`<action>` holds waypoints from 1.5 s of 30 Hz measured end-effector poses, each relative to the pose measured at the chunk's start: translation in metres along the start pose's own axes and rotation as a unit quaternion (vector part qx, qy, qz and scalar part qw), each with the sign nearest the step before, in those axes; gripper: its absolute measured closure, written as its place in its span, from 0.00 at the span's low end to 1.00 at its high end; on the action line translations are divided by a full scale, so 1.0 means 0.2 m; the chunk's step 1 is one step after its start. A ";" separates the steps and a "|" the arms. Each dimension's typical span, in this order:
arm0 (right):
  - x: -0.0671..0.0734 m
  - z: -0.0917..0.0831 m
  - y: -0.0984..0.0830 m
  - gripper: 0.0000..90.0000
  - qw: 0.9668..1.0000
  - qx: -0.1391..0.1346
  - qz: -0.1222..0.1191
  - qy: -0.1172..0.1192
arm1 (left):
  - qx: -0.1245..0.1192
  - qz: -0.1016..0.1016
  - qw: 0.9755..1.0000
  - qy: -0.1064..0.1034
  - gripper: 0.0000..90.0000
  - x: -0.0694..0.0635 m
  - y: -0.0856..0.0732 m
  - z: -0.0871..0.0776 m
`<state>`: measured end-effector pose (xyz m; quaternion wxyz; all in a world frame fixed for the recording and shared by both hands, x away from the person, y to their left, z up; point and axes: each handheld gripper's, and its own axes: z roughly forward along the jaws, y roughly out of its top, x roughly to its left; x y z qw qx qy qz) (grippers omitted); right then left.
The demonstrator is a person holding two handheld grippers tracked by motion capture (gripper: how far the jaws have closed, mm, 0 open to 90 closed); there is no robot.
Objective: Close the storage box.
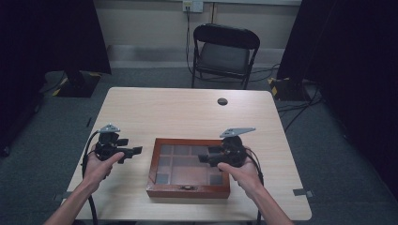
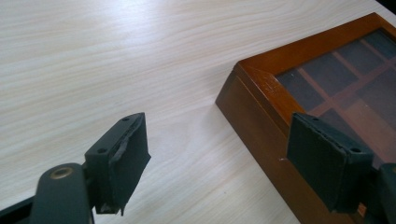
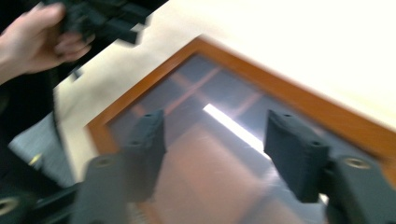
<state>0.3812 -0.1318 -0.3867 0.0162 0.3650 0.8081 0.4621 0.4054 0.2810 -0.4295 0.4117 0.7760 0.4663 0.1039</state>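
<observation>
Left hand-held gripper (image 1: pixel 133 151) open and empty left of wooden box (image 1: pixel 187 190); right hand-held gripper (image 1: pixel 202 158) open, empty above its glass lid (image 1: pixel 187 166).

A pale wooden table (image 1: pixel 155 108) carries a glass-lidded wooden box (image 1: pixel 187 190) (near its front edge).

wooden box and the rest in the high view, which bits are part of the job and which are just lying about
In the job:
- wooden box, glass lid shut
- left hand-held gripper, open, beside the box
- right hand-held gripper, open, over the lid

Just there:
- folding chair behind the table
- round dark spot on the table
- wall socket
</observation>
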 end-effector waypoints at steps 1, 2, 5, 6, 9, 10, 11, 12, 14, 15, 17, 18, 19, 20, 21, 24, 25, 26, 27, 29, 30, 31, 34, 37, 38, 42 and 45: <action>-0.02 -0.02 0.00 0.36 1.000 -0.008 0.007 -0.015 | 0.003 0.004 1.000 0.007 0.23 0.01 0.00 -0.01; -0.05 -0.05 -0.01 0.32 0.999 -0.015 0.014 -0.034 | 0.006 0.005 1.000 0.011 0.23 0.01 0.00 -0.01; -0.12 -0.10 -0.03 0.27 0.997 -0.021 0.032 -0.069 | 0.013 0.005 1.000 0.024 0.23 0.04 -0.03 -0.03; -0.15 -0.13 -0.04 0.27 0.996 -0.024 0.037 -0.080 | 0.013 0.000 1.000 0.026 0.23 0.05 -0.04 -0.04; -0.24 -0.19 -0.10 0.20 0.991 -0.027 0.066 -0.110 | 0.019 -0.009 0.999 0.028 0.21 0.10 -0.07 -0.05; -0.28 -0.21 -0.12 0.18 0.989 -0.029 0.074 -0.122 | 0.020 -0.010 0.999 0.033 0.21 0.10 -0.07 -0.06; -0.30 -0.23 -0.14 0.16 0.988 -0.029 0.079 -0.127 | 0.023 -0.010 0.999 0.031 0.20 0.12 -0.08 -0.06; -0.34 -0.24 -0.16 0.16 0.987 -0.031 0.090 -0.129 | 0.022 -0.012 0.999 0.032 0.20 0.13 -0.09 -0.06; -0.39 -0.27 -0.20 0.16 0.983 -0.024 0.105 -0.151 | 0.028 -0.021 0.999 0.038 0.18 0.16 -0.11 -0.07; -0.41 -0.29 -0.22 0.16 0.981 -0.023 0.110 -0.159 | 0.029 -0.028 0.998 0.044 0.18 0.17 -0.12 -0.06; -0.46 -0.31 -0.26 0.16 0.976 -0.012 0.127 -0.176 | 0.036 -0.030 0.998 0.050 0.18 0.19 -0.14 -0.06; -0.48 -0.31 -0.28 0.16 0.973 -0.009 0.134 -0.187 | 0.043 -0.026 0.997 0.056 0.18 0.20 -0.14 -0.05; -0.50 -0.32 -0.31 0.16 0.971 -0.006 0.144 -0.192 | 0.050 -0.026 0.997 0.060 0.18 0.20 -0.15 -0.05; -0.52 -0.32 -0.33 0.16 0.968 -0.001 0.156 -0.198 | 0.059 -0.024 0.995 0.074 0.18 0.20 -0.16 -0.03; -0.54 -0.32 -0.36 0.16 0.964 0.003 0.157 -0.213 | 0.061 -0.021 0.994 0.088 0.19 0.20 -0.18 -0.02; -0.59 -0.30 -0.44 0.16 0.958 0.039 0.155 -0.236 | 0.070 -0.005 0.992 0.108 0.18 0.20 -0.21 0.01; -0.60 -0.30 -0.46 0.16 0.957 0.050 0.155 -0.240 | 0.073 -0.003 0.991 0.114 0.18 0.21 -0.22 0.02; -0.61 -0.28 -0.48 0.16 0.953 0.059 0.152 -0.254 | 0.077 -0.002 0.991 0.113 0.18 0.22 -0.22 0.03; -0.61 -0.27 -0.51 0.16 0.949 0.063 0.152 -0.270 | 0.075 -0.007 0.991 0.109 0.18 0.23 -0.23 0.04; -0.61 -0.24 -0.54 0.16 0.945 0.076 0.143 -0.284 | 0.078 -0.009 0.991 0.109 0.18 0.25 -0.25 0.05; -0.61 -0.23 -0.54 0.16 0.943 0.076 0.140 -0.292 | 0.079 -0.012 0.991 0.111 0.18 0.25 -0.25 0.06; -0.61 -0.22 -0.55 0.16 0.941 0.074 0.136 -0.301 | 0.073 -0.003 0.989 0.125 0.18 0.25 -0.26 0.07; -0.62 -0.20 -0.56 0.16 0.933 0.050 0.126 -0.332 | 0.057 0.011 0.988 0.142 0.16 0.24 -0.28 0.09; -0.62 -0.18 -0.57 0.13 0.926 0.038 0.121 -0.355 | 0.032 0.014 0.989 0.144 0.09 0.24 -0.30 0.11; -0.62 -0.17 -0.58 0.09 0.928 0.031 0.116 -0.354 | 0.028 0.015 0.989 0.147 0.06 0.25 -0.31 0.12; -0.62 -0.15 -0.61 0.00 0.931 0.012 0.100 -0.352 | 0.015 0.007 0.989 0.150 0.00 0.25 -0.32 0.13; -0.62 -0.15 -0.61 0.00 0.931 0.012 0.100 -0.352 | 0.016 0.006 0.988 0.150 0.00 0.24 -0.32 0.13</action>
